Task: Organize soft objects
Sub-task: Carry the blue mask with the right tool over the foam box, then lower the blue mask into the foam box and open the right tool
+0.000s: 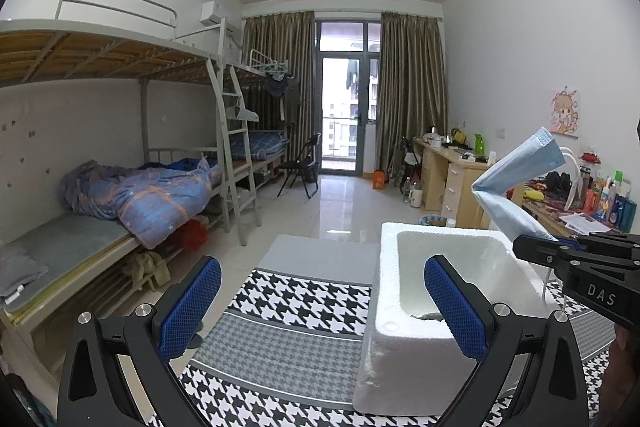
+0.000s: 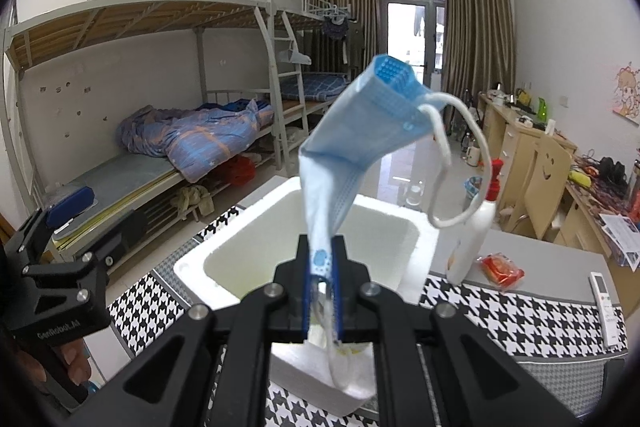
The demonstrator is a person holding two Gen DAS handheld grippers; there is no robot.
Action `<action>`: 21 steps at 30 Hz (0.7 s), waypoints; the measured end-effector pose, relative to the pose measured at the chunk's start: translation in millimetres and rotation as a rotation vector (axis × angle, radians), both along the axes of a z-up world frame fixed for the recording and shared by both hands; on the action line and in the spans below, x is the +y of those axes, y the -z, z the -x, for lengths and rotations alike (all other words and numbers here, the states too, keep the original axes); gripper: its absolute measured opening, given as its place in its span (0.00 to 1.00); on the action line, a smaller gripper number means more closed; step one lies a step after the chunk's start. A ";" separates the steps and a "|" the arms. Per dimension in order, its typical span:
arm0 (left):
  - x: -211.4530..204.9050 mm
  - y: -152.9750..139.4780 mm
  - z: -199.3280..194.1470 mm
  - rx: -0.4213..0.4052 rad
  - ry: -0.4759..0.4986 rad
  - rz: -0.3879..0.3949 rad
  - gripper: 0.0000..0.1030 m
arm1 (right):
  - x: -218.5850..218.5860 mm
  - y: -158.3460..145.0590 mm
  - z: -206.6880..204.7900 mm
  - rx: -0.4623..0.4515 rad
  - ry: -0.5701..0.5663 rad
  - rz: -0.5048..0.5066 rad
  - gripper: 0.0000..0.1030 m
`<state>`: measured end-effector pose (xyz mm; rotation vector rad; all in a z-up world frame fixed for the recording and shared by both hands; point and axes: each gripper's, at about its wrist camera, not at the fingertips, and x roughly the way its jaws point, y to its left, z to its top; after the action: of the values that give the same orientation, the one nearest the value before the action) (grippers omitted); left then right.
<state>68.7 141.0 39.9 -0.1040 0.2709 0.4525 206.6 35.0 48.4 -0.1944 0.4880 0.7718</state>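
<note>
In the left wrist view, the left gripper [image 1: 322, 301] fills the lower part of the frame with its 2 blue-padded fingers [image 1: 192, 303] spread wide apart and nothing between them. Below lies a black-and-white houndstooth cloth [image 1: 304, 299], and a white foam box [image 1: 420, 331] stands on it at lower right, partly behind the right-hand finger. At the right edge the right gripper [image 1: 538, 247] enters the frame, pinching a blue face mask [image 1: 516, 179] that rises and folds over above the box's far right corner.

In the right wrist view, the right gripper [image 2: 323, 281] sits at lower centre, its jaws closed tight on the mask's [image 2: 360, 131] lower end. The mask stands up through mid-frame above the open foam box [image 2: 248, 247], its white ear loop [image 2: 468, 163] hanging to the right. A white bottle [image 2: 470, 239] with a red cap stands right of the box, with a red packet [image 2: 502, 269] and a white remote [image 2: 604, 299] further right. The left gripper [image 2: 60, 263] shows at the left edge.
</note>
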 end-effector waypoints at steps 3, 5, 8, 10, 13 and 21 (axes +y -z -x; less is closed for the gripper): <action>2.6 2.0 1.3 -0.001 -0.009 0.006 0.99 | 7.1 3.1 -4.1 0.021 -0.002 0.012 0.11; 5.1 4.0 1.9 0.001 -0.012 0.012 0.99 | 10.4 5.1 -4.8 0.029 -0.002 0.016 0.11; 6.3 5.9 1.7 0.008 -0.014 0.013 0.99 | 13.8 6.1 -4.3 0.025 -0.003 0.025 0.11; 7.0 6.1 1.9 0.008 -0.014 0.014 0.99 | 16.3 6.5 -3.0 0.018 -0.007 0.027 0.11; 8.0 7.1 1.8 0.011 -0.011 0.012 0.99 | 20.1 8.3 -6.1 0.041 -0.013 0.030 0.11; 11.1 11.2 0.9 0.016 -0.011 0.023 0.99 | 27.7 16.4 -14.3 0.080 -0.017 0.052 0.11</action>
<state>67.8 152.1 28.8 -0.1246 0.2917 0.4614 221.0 62.7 32.0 -0.2168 0.5830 0.7862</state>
